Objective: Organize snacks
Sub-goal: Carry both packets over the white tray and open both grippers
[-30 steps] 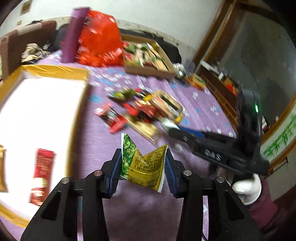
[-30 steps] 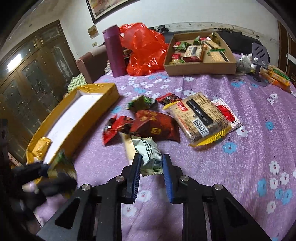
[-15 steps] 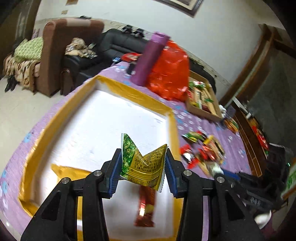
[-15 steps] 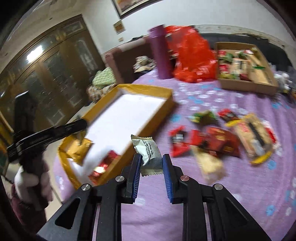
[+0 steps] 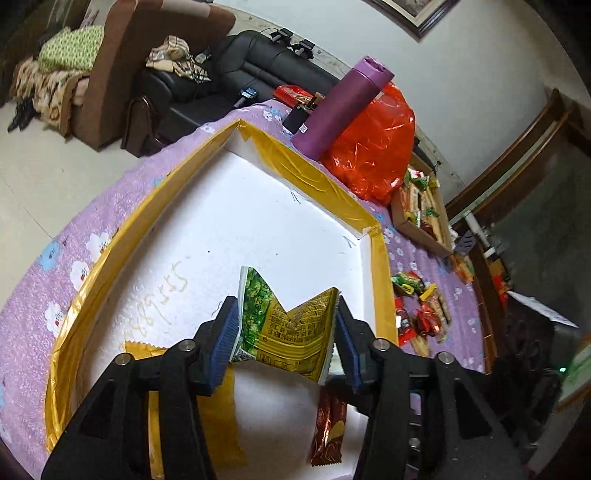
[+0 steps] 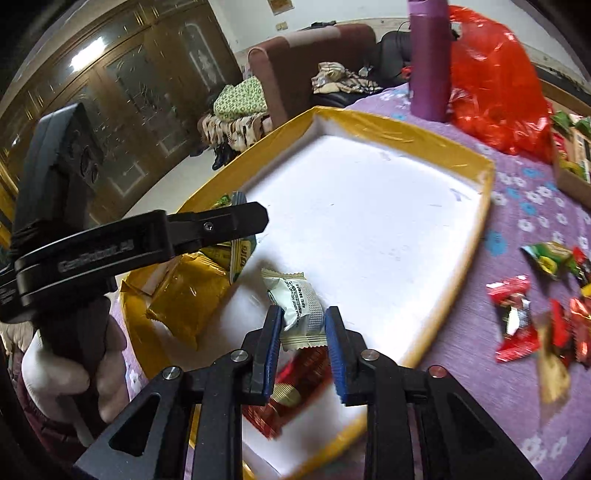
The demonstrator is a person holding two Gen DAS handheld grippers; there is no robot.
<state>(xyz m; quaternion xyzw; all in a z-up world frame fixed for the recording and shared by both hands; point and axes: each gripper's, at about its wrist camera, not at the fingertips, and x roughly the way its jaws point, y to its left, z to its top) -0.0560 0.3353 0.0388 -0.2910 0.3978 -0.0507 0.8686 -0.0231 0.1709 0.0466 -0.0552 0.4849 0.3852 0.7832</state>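
Left wrist view has your left gripper [image 5: 286, 334] clamped on the green packet [image 5: 284, 325] above the tray [image 5: 380, 280], your right gripper [image 6: 303, 326] pinching a white packet [image 6: 297, 308] there too: drop-off step, so lower and release.

A home living room. Beyond the tongs stand a brown armchair [image 5: 110, 70] and a black leather sofa [image 5: 236, 74] strewn with clothes, on a pale tiled floor [image 5: 48, 177]. A dark wooden cabinet [image 6: 122, 92] with glass doors lines one wall, and a framed picture [image 5: 417, 14] hangs above. The surface [image 5: 33, 295] wears a purple flowered cloth.
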